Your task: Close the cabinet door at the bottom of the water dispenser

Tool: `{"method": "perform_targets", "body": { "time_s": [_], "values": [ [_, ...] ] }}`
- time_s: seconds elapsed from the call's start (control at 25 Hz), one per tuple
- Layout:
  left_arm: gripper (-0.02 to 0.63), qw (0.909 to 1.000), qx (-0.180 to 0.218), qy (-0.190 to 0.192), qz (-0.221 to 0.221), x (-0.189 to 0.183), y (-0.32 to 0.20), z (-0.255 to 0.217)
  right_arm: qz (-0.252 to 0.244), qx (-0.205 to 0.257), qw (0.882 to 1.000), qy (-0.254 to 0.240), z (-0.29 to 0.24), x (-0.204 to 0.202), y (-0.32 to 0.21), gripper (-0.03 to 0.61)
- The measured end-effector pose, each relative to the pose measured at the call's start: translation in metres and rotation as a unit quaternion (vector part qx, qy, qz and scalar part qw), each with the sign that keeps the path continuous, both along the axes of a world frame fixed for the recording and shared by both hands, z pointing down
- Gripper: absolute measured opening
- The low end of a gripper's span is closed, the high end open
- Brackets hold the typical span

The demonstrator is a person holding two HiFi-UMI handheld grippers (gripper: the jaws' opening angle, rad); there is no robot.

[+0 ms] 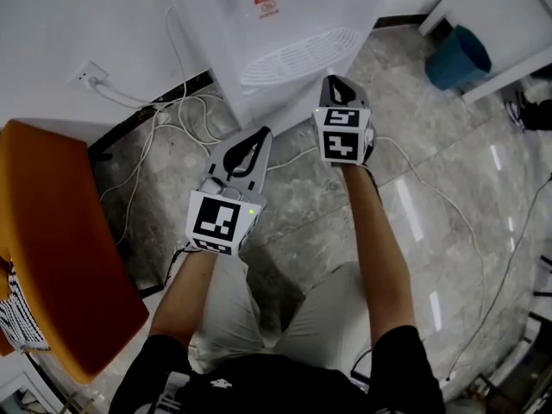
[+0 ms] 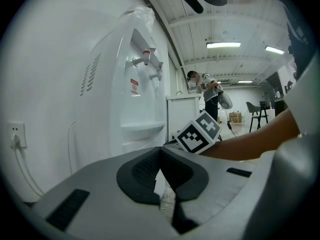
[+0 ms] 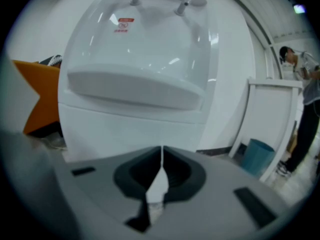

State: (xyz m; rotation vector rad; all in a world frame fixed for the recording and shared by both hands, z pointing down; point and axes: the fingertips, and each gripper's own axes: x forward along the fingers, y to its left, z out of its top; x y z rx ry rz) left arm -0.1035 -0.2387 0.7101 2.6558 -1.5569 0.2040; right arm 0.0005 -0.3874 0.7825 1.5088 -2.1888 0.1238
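Right gripper (image 3: 161,148) jaws together, empty: blunt pusher near water dispenser (image 1: 259,41) cabinet door (image 3: 120,129). Left gripper (image 2: 160,150) likewise closed, spare, held back.

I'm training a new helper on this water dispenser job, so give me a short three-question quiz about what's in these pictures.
1. True or false: the fingers of the right gripper stand wide apart.
2. The bin on the floor is: A blue, B red, C green.
3. What is fixed to the wall left of the water dispenser?
Key: 1 false, they are shut; 2 A; 3 a socket.
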Motion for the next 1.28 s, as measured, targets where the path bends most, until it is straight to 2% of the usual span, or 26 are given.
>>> {"method": "perform_targets", "body": {
  "time_s": [0.32,0.48,0.68,0.96,1.16,1.28],
  "values": [
    [0.006,0.9999,-0.006,0.008,-0.011,0.002,-0.003,-0.001,-0.025,0.008,0.999,-0.022,-0.023,0.006,0.018,0.034],
    [0.006,0.9991,-0.013,0.041,0.002,0.015,-0.001,-0.016,-0.036,0.009,0.999,-0.036,-0.046,0.015,0.039,0.034],
    [0.006,0.9997,-0.016,0.020,0.005,0.024,-0.001,-0.044,-0.054,0.018,0.997,-0.058,-0.090,0.022,0.072,0.034],
    [0.006,0.9993,-0.020,0.030,0.004,0.031,0.001,-0.129,-0.057,0.026,0.995,-0.074,-0.182,0.036,0.108,0.034],
    [0.006,0.9998,-0.012,0.010,0.010,0.033,0.010,-0.216,-0.062,0.034,0.994,-0.085,-0.271,0.042,0.135,0.034],
    [0.006,0.9994,-0.019,0.022,0.019,0.034,0.018,-0.271,-0.059,0.037,0.993,-0.093,-0.330,0.050,0.150,0.034]
  ]
}}
